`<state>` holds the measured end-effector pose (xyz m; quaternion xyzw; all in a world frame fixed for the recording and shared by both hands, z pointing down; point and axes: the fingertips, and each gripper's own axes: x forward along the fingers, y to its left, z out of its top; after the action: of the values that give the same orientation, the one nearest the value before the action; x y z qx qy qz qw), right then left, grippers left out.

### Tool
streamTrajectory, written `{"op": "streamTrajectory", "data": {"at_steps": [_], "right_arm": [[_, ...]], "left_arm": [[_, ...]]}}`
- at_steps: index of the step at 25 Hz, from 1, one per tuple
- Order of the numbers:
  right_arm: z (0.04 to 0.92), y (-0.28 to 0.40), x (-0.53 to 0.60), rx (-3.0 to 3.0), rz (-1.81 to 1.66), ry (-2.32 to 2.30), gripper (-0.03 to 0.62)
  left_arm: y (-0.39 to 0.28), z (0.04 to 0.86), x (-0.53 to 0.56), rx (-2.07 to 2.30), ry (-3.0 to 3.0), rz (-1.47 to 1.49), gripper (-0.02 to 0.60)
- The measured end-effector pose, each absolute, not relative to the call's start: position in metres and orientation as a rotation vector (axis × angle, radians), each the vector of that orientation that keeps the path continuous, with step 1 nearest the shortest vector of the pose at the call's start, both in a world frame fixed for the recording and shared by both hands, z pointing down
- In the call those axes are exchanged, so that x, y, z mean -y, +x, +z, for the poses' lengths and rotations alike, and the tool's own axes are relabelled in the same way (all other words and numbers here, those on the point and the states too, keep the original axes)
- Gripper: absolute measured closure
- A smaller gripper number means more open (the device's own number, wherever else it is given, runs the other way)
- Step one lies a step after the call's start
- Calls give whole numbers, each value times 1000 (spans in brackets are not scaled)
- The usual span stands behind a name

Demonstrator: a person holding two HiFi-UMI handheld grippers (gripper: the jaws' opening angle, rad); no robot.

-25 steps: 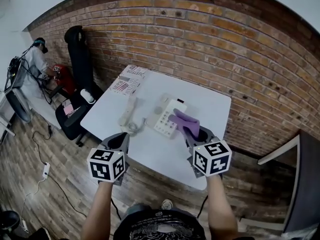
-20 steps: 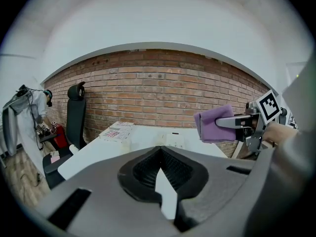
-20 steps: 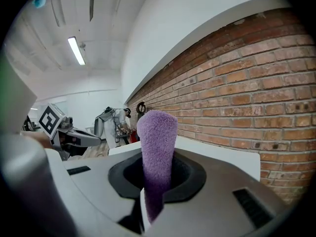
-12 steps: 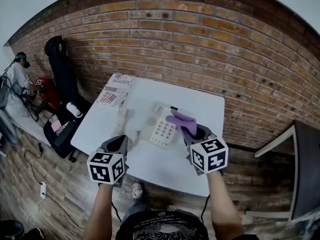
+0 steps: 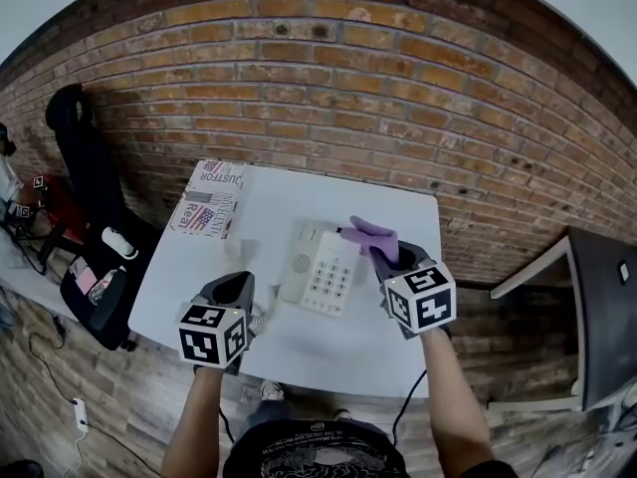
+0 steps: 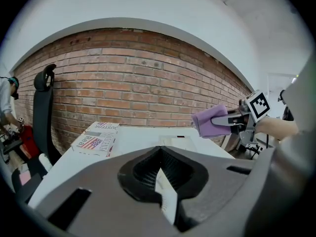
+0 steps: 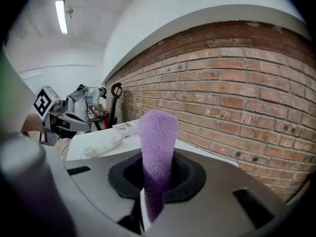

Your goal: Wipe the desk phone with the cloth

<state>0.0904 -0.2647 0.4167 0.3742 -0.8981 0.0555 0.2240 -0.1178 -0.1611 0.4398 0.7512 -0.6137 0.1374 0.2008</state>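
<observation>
Just left of the right claw: the phone lies under the cloth

Nearest the person, the left claw (image 5: pixel 237 289) has its jaws together with nothing between them, low over the near edge of the table (image 5: pixel 328 357). The right claw (image 5: pixel 388 259) is clamped on the purple cloth (image 5: pixel 368 234), which sticks out past its tips as a folded tongue pointing forward and left. Ahead of that claw and a little to its left lies the desk phone (image 5: pixel 323 267), keypad up. Its long axis runs away from the person, roughly in line with the claw. The cloth's free end hangs over the phone's far right corner. In the left gripper view it looks raised off the phone, not touching. The right claw is clearly the nearer one, so the wipe seems to call for a drop and a sweep leftward across the keys. The handset (image 7: pixel 101 144) lies off the cradle, left of the phone. Farther off, beyond the left claw, a printed box (image 5: pixel 209 202) sits near the brick wall.
</observation>
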Motion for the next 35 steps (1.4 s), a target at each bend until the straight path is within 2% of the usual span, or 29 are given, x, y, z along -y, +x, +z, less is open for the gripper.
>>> {"op": "streamTrajectory", "data": {"at_steps": [23,35], "right_arm": [[479,44,347,2029,-40,1016,549],[520,22,336,1998,117,999,549]], "left_arm": [[-157,471,227,1383,2294,445,575],[-149,492,225,1257,2323,456,575]]}}
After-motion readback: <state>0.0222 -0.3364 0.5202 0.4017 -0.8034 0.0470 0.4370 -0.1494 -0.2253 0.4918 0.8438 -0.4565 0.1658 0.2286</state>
